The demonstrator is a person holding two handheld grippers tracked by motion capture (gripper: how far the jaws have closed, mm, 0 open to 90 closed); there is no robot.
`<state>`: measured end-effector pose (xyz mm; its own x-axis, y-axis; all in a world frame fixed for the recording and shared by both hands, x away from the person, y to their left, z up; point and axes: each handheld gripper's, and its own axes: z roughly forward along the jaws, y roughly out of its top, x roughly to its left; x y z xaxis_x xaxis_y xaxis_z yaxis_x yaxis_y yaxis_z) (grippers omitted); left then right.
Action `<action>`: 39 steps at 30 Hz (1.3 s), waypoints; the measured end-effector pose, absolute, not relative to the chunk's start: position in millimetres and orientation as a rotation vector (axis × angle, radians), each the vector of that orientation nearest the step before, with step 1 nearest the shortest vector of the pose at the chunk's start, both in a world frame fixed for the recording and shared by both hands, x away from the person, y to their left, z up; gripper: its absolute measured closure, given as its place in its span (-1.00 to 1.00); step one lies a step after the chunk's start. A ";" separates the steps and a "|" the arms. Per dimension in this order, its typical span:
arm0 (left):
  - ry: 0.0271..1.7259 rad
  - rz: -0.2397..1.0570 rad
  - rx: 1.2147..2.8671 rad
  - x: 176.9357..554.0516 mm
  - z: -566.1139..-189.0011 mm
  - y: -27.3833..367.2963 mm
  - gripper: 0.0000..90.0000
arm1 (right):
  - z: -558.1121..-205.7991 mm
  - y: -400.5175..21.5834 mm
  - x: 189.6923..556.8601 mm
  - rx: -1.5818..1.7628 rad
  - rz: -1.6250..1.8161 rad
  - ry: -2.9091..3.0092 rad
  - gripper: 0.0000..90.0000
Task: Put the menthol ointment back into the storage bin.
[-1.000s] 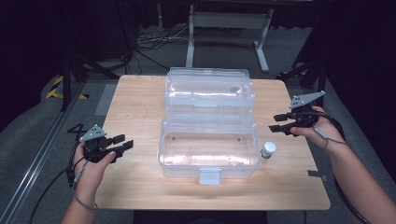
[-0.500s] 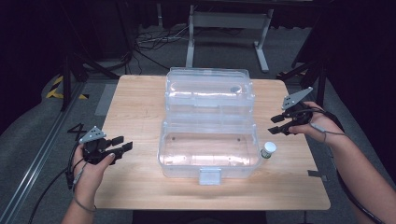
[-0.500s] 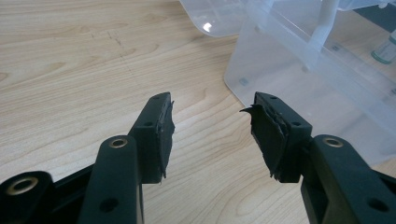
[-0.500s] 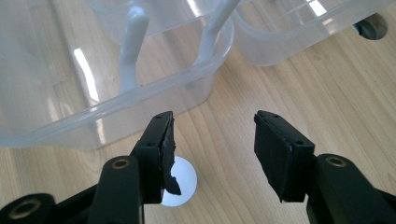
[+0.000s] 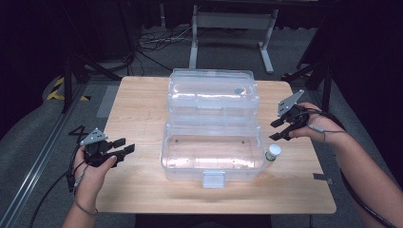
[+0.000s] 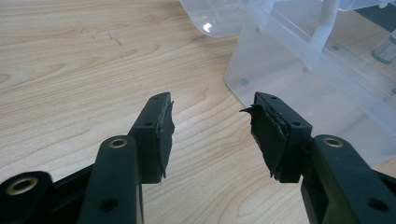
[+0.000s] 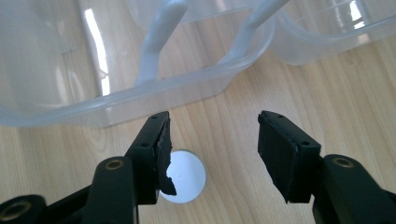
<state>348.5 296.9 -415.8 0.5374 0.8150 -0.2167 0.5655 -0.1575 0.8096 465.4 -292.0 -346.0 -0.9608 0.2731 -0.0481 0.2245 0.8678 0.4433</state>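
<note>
Clear plastic box (image 5: 213,147) sits open mid-table. My right gripper (image 5: 279,129), jaws just widened and empty, hovers above the white-capped bottle (image 5: 273,153); nothing grasped or packed yet. My left gripper (image 5: 124,146) waits released, near left.

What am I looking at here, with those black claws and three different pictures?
No robot: a person holds a hand tool with two black fingers in each hand. One picture looks down from above on the wooden table; the other two come from small cameras riding on each tool. On the table stands an open clear plastic box, and beside it a small bottle with a white cap. The left gripper waits open at the table's edge. The right gripper hangs above the bottle, its fingers just opened wider, holding nothing.
</note>
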 end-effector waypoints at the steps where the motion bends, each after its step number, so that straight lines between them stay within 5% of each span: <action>1: 1.137 0.335 1.845 348.5 -415.9 296.7 0.09 | -346.4 -291.3 464.9 0.377 0.657 2.938 0.00; 39: 1.128 0.327 1.860 352.9 -417.0 293.0 0.09 | -383.7 -281.6 454.0 0.337 0.300 3.078 -0.16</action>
